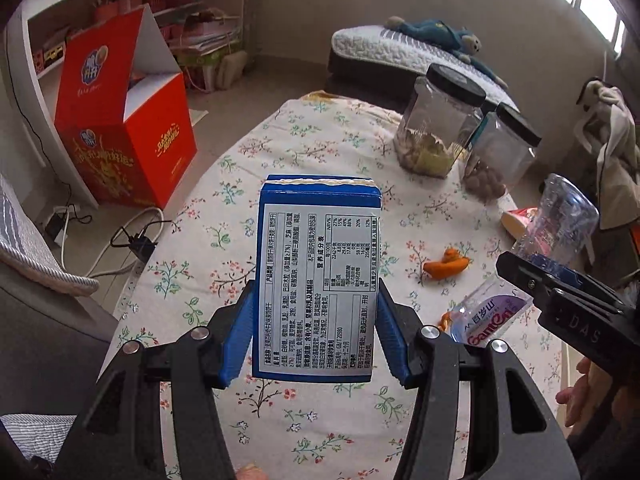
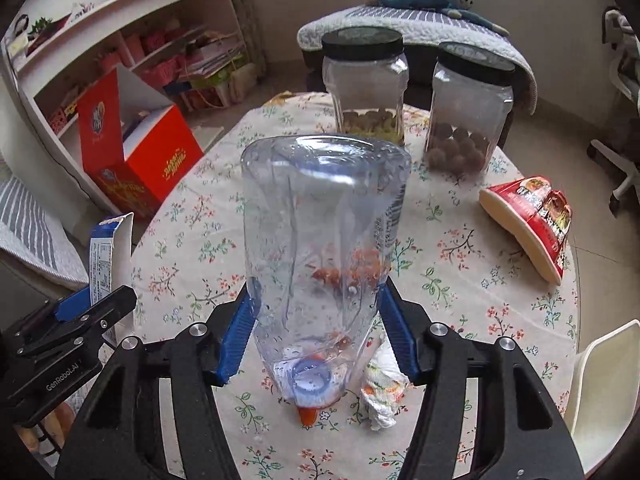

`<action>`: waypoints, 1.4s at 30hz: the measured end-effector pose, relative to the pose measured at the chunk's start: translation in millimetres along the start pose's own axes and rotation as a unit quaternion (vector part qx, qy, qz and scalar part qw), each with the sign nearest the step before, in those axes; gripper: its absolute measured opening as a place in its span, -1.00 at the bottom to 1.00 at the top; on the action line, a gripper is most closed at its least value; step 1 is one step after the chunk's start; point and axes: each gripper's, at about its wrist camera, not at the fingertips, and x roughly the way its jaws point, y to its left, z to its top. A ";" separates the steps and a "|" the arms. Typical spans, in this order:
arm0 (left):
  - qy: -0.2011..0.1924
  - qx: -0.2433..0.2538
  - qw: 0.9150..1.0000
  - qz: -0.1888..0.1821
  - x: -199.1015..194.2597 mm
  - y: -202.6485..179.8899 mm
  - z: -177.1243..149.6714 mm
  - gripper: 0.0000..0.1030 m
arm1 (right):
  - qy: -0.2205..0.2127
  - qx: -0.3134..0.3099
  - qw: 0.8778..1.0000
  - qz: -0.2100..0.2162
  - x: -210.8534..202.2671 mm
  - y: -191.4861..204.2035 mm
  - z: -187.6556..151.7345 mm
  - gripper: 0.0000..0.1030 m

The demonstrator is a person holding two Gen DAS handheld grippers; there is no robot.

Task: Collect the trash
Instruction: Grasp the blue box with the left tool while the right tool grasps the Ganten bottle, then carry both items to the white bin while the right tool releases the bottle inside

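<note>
Two items in hand: we hold blue carton in left gripper jaws, clear plastic bottle in right gripper jaws; orange peel, crumpled tissue, red snack wrapper left on counter.

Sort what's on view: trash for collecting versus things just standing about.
Trash:
- blue carton, in left gripper
- clear bottle, in right gripper
- orange peel
- crumpled tissue
- noodle cup

Standing about:
- two lidded jars
- red box

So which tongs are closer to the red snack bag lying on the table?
Right. The right tongs, clamped on the clear bottle, sit just left of the red snack bag. The left tongs, holding the blue box, are farther left.
</note>
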 end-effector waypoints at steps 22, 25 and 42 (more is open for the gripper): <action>-0.112 0.045 0.992 -0.029 -42.7 -79.8 -0.2 0.07 | -0.122 0.015 0.991 -0.045 -81.9 -53.7 -9.0 0.07; -0.114 0.056 0.991 -0.036 -44.3 -92.6 -4.1 0.07 | -0.128 0.022 0.990 -0.055 -91.7 -65.2 -13.6 0.08; -0.107 0.124 0.983 -0.078 -44.8 -169.3 -26.8 0.07 | -0.154 0.110 0.972 -0.136 -147.3 -159.2 -41.8 0.08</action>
